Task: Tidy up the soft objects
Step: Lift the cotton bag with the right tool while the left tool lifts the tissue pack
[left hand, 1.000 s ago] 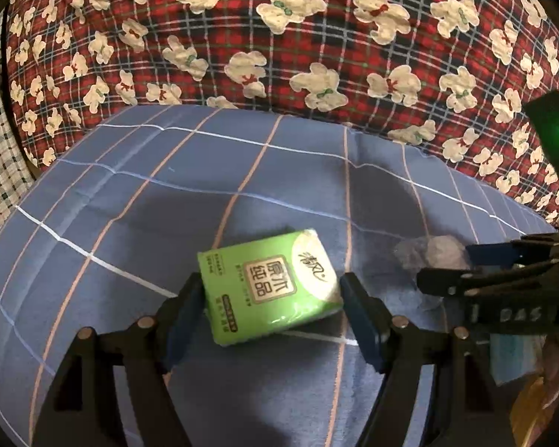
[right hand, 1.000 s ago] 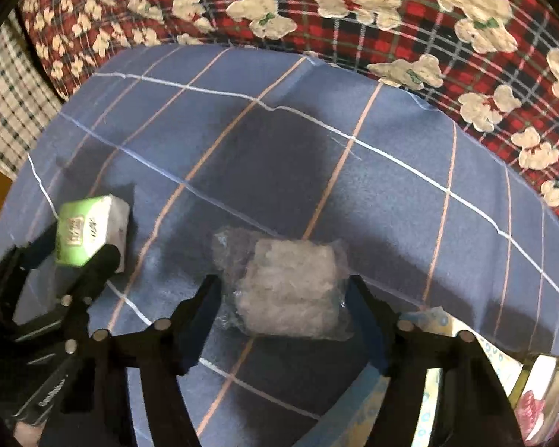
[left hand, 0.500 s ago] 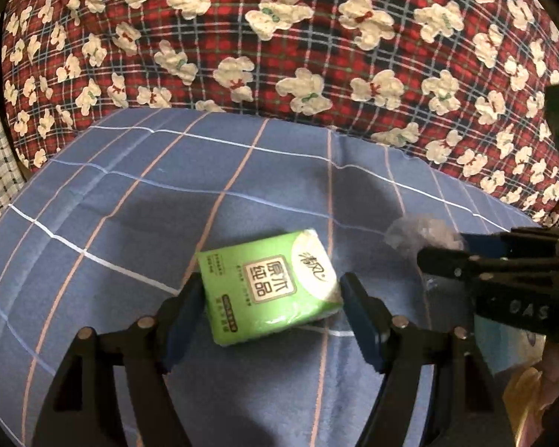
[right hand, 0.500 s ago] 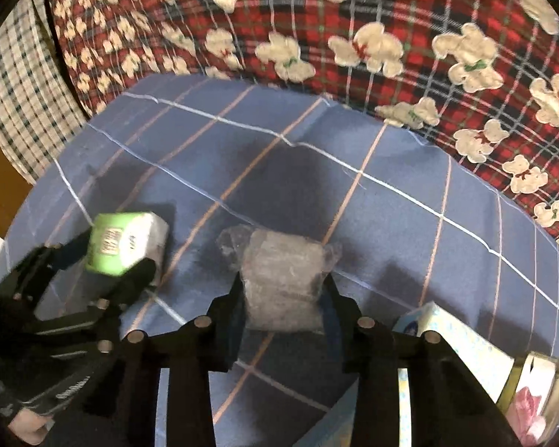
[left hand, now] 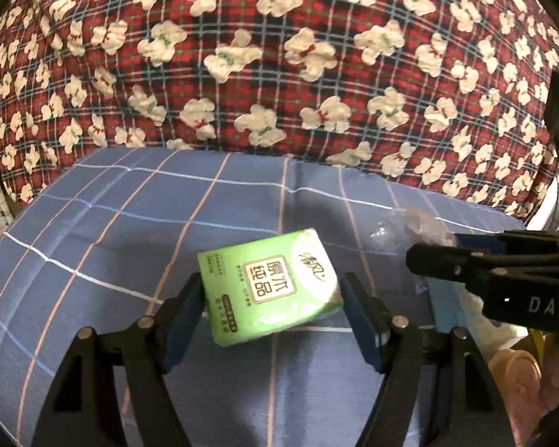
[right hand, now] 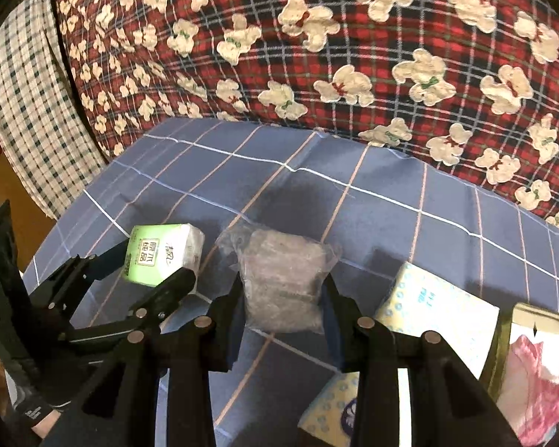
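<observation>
My left gripper (left hand: pixel 272 298) is shut on a green tissue pack (left hand: pixel 270 290) and holds it above the blue checked pillow (left hand: pixel 130 223). The pack also shows in the right wrist view (right hand: pixel 160 257), with the left gripper (right hand: pixel 149 272) around it. My right gripper (right hand: pixel 281 298) is shut on a clear plastic bag of white stuffing (right hand: pixel 279 279), squeezing it between the blue pads. The right gripper (left hand: pixel 503 268) shows at the right of the left wrist view, with the bag (left hand: pixel 421 225) peeking out behind it.
A red plaid blanket with white bears (left hand: pixel 279 56) lies behind the pillow. Light blue tissue packs (right hand: pixel 439 305) and a box with pink cloth (right hand: pixel 533 365) sit at the right. A green checked cloth (right hand: pixel 26 111) hangs at the left.
My right gripper has closed on the plastic bag and squeezed it narrower. Both grippers have lifted their items and pulled back from the pillow; the two now stand closer together.
</observation>
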Demonstrator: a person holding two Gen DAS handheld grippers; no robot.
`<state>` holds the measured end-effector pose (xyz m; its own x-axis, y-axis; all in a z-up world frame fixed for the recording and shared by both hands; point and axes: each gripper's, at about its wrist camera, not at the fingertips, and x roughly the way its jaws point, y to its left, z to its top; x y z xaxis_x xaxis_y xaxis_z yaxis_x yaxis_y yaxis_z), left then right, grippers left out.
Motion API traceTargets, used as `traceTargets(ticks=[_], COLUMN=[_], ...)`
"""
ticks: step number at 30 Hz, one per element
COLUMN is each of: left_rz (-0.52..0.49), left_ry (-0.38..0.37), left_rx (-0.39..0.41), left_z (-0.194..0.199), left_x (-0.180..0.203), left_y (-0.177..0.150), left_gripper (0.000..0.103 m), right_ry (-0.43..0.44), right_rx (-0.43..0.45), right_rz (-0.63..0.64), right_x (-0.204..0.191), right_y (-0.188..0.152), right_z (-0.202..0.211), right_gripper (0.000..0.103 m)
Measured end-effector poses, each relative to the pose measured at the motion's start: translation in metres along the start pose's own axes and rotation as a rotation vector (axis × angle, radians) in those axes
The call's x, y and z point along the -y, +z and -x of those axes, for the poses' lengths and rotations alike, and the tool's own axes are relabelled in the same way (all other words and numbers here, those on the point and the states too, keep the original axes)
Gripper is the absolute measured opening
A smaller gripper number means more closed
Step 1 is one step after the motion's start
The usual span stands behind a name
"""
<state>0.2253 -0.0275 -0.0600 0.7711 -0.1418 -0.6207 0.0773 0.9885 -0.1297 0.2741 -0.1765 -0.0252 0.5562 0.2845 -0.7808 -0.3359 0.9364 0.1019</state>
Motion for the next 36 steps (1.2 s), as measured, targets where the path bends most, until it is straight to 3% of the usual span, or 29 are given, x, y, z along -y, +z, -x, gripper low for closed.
traceTargets(ticks=[11,21,36], left_rz=[-0.023,-0.044,-0.109], left_ry=[-0.055,-0.059,-0.024], left_rx=[0.071,0.112,0.191], left_z=[0.014,0.021,0.036], left_x=[0.009,0.015,0.028], left_y=[-0.003,-0.004,-0.007], left_gripper=[0.073,0.073,0.073], right_ry=[0.023,0.040,0.024], right_rx=[0.123,0.212,0.342], right_rz=[-0.071,-0.139,-0.078], right_x=[0.007,0.018,0.005], right_y=[-0.023,-0.040,-0.052], right_z=[0.027,0.040,0.058], right_gripper=[0.039,0.039,0.039])
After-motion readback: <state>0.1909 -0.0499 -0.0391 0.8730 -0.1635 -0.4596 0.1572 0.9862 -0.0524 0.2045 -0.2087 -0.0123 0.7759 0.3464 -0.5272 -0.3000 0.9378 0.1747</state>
